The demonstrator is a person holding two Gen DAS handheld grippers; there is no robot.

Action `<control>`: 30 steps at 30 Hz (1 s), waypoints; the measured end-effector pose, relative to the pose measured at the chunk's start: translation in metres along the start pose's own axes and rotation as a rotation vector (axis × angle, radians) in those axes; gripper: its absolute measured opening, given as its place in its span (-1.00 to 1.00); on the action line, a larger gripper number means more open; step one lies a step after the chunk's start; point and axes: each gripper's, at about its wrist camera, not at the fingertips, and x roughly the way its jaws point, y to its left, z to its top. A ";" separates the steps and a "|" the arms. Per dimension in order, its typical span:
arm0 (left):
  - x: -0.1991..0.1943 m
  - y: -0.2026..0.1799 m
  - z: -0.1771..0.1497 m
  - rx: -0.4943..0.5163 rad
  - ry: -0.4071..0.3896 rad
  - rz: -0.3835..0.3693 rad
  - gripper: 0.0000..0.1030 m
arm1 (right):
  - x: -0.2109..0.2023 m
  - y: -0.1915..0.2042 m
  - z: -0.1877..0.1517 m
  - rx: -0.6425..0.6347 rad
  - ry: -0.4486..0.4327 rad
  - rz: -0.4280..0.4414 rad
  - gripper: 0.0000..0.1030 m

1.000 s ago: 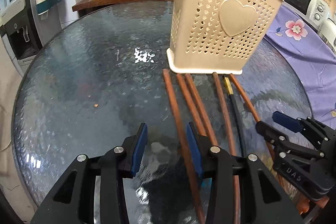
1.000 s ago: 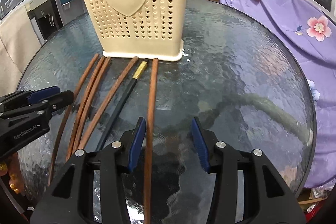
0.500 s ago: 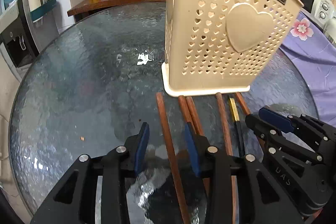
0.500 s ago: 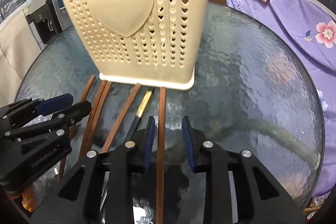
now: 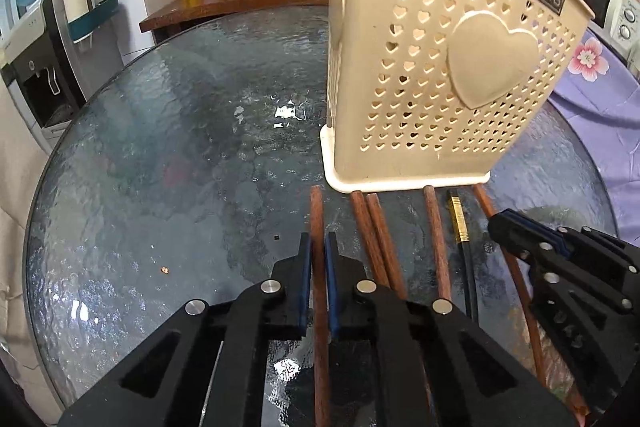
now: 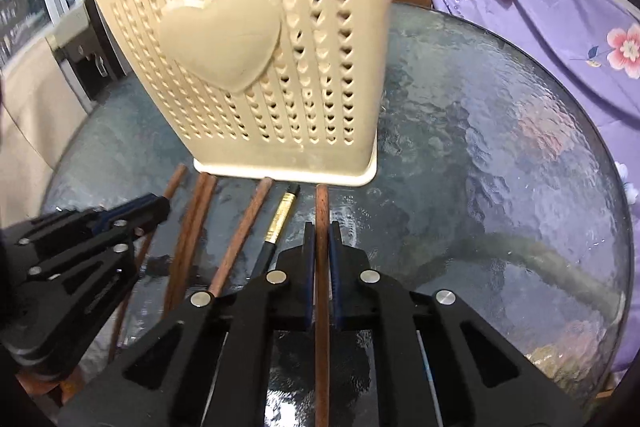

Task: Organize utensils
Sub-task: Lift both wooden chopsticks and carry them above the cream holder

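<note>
A beige perforated utensil basket point(image 5: 440, 67) with a heart on its side stands on the round glass table point(image 5: 180, 155); it also shows in the right wrist view point(image 6: 260, 67). Several brown chopsticks and one black chopstick with a gold band point(image 5: 458, 223) lie side by side in front of it. My left gripper point(image 5: 316, 247) is shut on the leftmost brown chopstick point(image 5: 317, 211). My right gripper point(image 6: 321, 231) is shut on the rightmost brown chopstick point(image 6: 322, 203). Each gripper shows at the edge of the other's view.
A wooden counter point(image 5: 240, 3) with a woven basin and bottles stands behind the table. A water dispenser point(image 5: 36, 67) is at the left. A purple flowered cloth point(image 6: 560, 27) covers furniture at the right, with a pan on it.
Both grippers moved forward toward the basket and closed from open, the left onto the leftmost chopstick and the right onto the rightmost chopstick.
</note>
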 end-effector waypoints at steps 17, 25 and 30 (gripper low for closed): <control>-0.142 0.012 -0.001 -0.027 -0.289 -0.187 -0.86 | -0.163 -0.015 -0.007 -0.022 -0.312 0.308 -0.86; -0.179 0.008 0.000 -0.003 -0.357 -0.223 -0.86 | -0.209 -0.004 -0.013 -0.089 -0.363 0.328 -0.86; -0.193 0.004 0.004 0.015 -0.386 -0.230 -0.87 | -0.226 0.003 -0.006 -0.117 -0.389 0.330 -0.86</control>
